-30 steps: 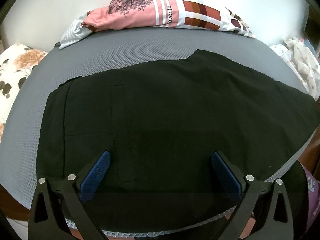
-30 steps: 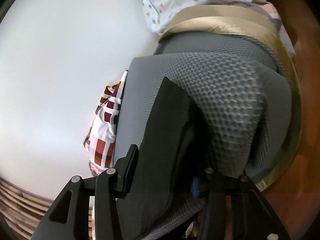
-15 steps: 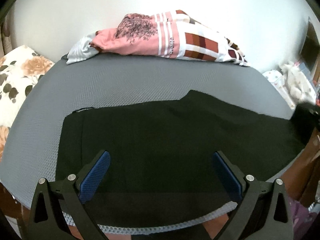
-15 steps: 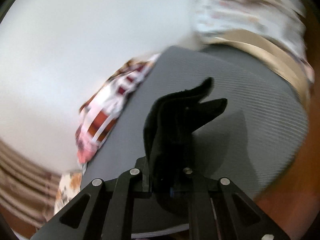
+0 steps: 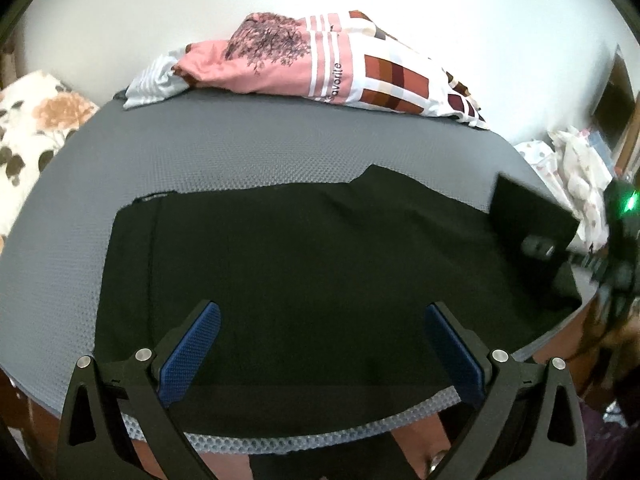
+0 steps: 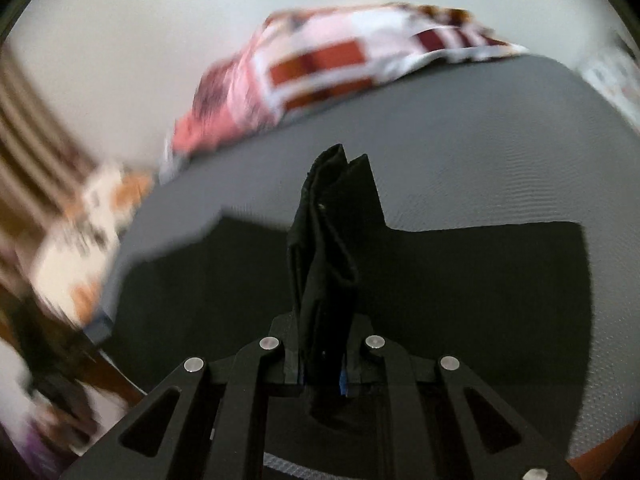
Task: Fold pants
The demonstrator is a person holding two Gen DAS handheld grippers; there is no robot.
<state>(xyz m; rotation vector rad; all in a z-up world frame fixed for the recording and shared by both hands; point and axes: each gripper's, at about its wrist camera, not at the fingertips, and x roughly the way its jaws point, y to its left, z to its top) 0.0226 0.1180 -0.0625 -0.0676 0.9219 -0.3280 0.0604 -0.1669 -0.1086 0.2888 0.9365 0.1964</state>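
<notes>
Black pants (image 5: 320, 264) lie flat on the grey bed (image 5: 240, 160). Left gripper (image 5: 320, 344): jaws wide open, holding nothing, above the pants. Right gripper (image 6: 322, 364): jaws clamped on a raised pants fold.

**Other Things Around the Bed**

A big gray mat (image 5: 248, 152) with tiny bumps, spread wide. At its far edge, against the white wall (image 5: 160, 8), a bunched-up blanket (image 5: 332, 76) in pink, white and red squares, with a dark tree print on the pink part. Off to the left, a pillow (image 5: 36, 120) with orange flowers and brown leaves. Off to the right, a heap of white spotted cloth (image 5: 576, 168). Same blanket (image 6: 320, 64) blurry from the other side.
</notes>
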